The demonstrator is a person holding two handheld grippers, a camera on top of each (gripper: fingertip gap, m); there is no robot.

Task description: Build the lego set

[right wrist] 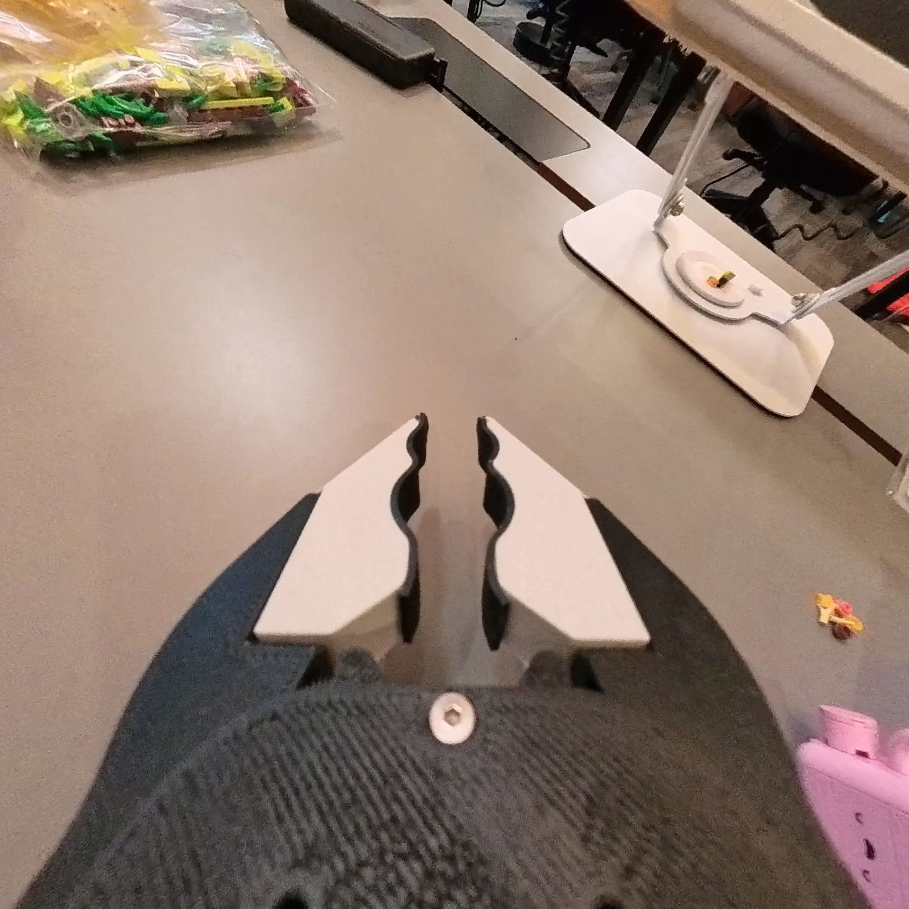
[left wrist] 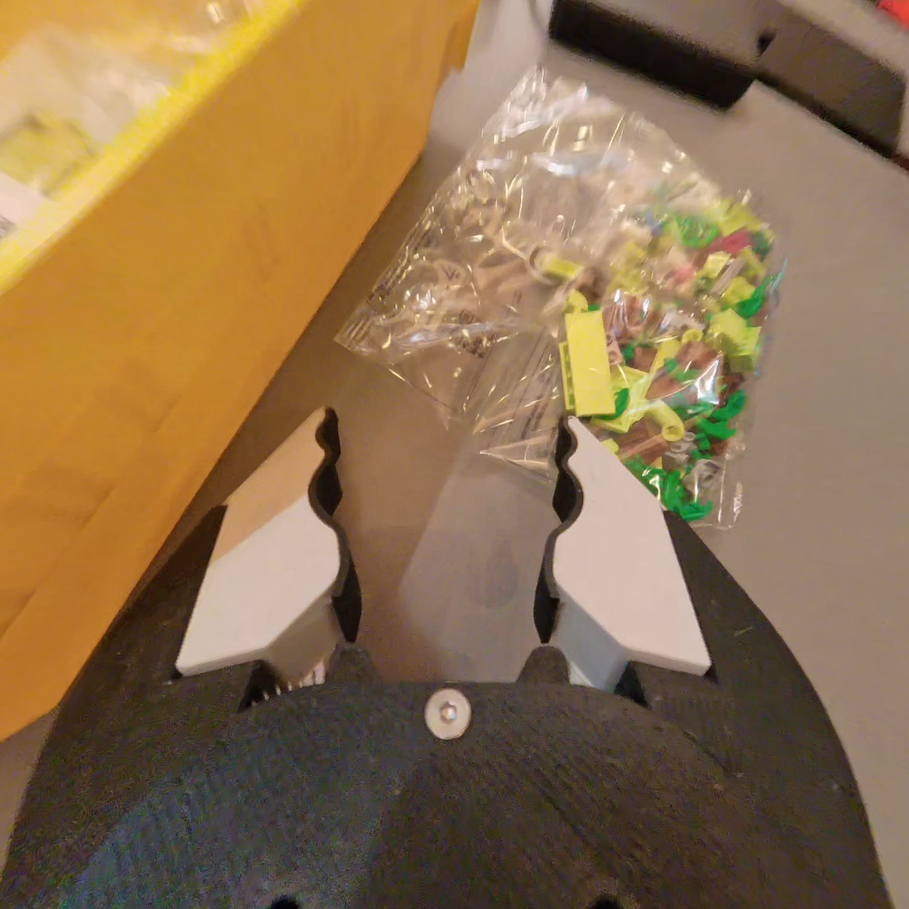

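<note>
In the left wrist view, we see the left gripper (left wrist: 450,423) with its two grey fingers (left wrist: 275,551) spread wide and holding nothing. It hovers low over a grey worktop (left wrist: 811,442). Just ahead and to the right lies a clear plastic bag (left wrist: 615,295) of lego pieces in lime, green and brown, bunched at its far right end; the bag looks unopened, though we cannot be sure. The right finger's tip overlaps the bag's near edge in the picture; whether they touch we cannot tell. A large yellow box (left wrist: 172,319) fills the left side, beside the bag. A dark block (left wrist: 649,54) sits at the far edge.

In the right wrist view, the right gripper (right wrist: 452,418) is nearly closed, a narrow gap left between its fingers (right wrist: 354,551), and it grips nothing. It sits above bare worktop (right wrist: 246,344). The bag (right wrist: 147,98) lies well apart, at upper left. A white lamp base (right wrist: 698,305) stands to the right. A few tiny loose pieces (right wrist: 838,622) lie at right, and a pink built part (right wrist: 856,806) shows in the lower right corner.

We judge the build to be barely begun: most pieces remain bagged, so opening the bag comes next.
</note>
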